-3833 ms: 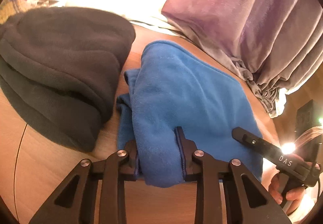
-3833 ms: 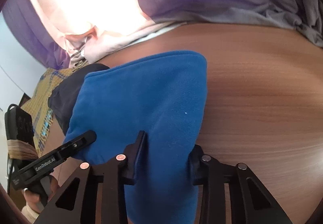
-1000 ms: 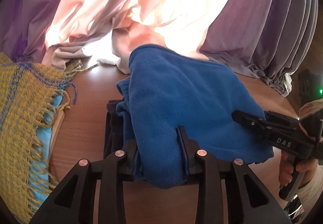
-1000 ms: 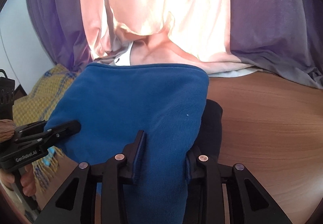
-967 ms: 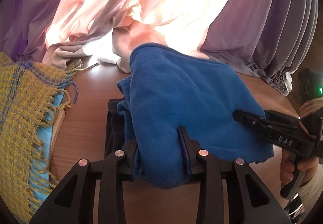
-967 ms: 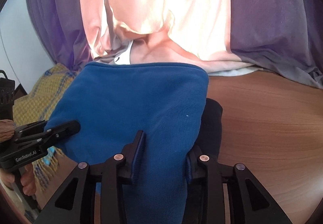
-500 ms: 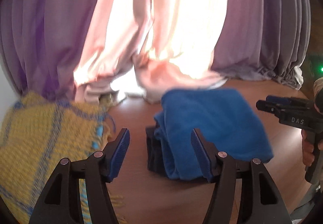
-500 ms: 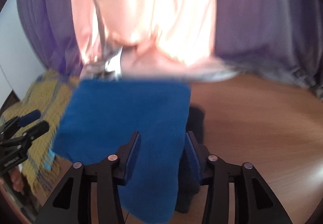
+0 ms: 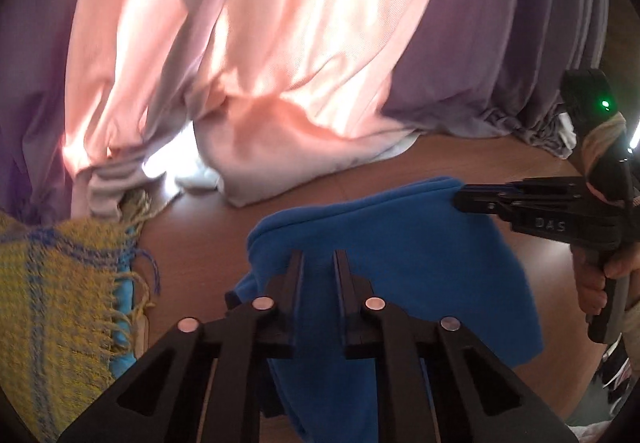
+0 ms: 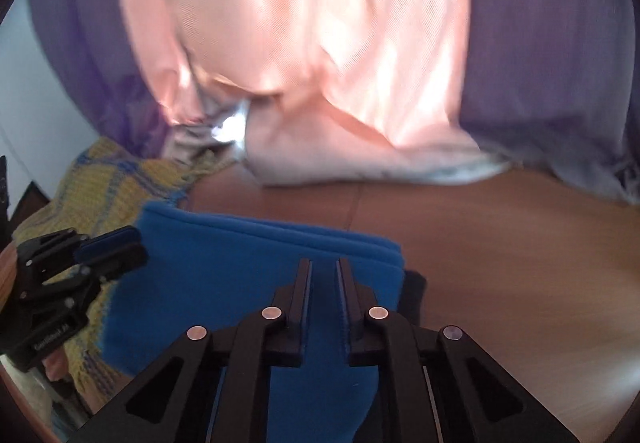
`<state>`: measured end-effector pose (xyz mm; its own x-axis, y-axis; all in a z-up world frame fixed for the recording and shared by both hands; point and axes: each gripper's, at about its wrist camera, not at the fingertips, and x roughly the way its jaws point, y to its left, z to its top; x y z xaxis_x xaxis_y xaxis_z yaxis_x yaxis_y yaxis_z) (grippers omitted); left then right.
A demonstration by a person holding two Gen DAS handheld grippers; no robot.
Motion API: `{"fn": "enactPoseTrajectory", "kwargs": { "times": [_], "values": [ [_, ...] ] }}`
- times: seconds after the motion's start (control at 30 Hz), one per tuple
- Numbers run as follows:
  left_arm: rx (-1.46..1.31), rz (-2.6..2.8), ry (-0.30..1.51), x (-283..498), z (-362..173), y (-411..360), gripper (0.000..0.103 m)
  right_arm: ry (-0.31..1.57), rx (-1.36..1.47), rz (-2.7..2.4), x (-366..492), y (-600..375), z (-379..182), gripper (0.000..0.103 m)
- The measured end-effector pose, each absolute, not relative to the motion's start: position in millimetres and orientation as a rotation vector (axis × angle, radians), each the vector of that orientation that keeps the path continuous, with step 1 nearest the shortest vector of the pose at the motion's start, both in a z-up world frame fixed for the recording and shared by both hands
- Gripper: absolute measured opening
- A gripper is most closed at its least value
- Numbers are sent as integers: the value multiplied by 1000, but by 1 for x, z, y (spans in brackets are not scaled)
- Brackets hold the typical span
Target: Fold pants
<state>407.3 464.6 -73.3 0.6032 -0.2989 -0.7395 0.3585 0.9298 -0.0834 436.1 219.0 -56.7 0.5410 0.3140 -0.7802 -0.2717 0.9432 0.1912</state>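
We saw the folded blue pants (image 9: 420,255) lying flat on the wooden desk (image 9: 192,243), atop a dark garment (image 10: 412,295) that peeked out at their right edge. Left hand-held gripper (image 9: 318,259) hung above the pants' left part; its jaws had just been closing and stood nearly together w/ nothing clamped btwn them. Right hand-held gripper (image 10: 322,267) hung over the pants' right part, same story: jaws just closed in to a thin slit, no cloth pinched. Yellow plaid blanket (image 9: 52,303) lay left of the pants; pink curtain (image 9: 280,43) hung behind them.
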Motion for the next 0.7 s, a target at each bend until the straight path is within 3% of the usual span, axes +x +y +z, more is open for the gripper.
{"fn": "enactPoseTrajectory", "kwargs": {
  "times": [0.7],
  "values": [
    [74, -375, 855, 408, -80, 465, 15, 980, 80, 314, 447, 212, -80, 10]
  ]
}}
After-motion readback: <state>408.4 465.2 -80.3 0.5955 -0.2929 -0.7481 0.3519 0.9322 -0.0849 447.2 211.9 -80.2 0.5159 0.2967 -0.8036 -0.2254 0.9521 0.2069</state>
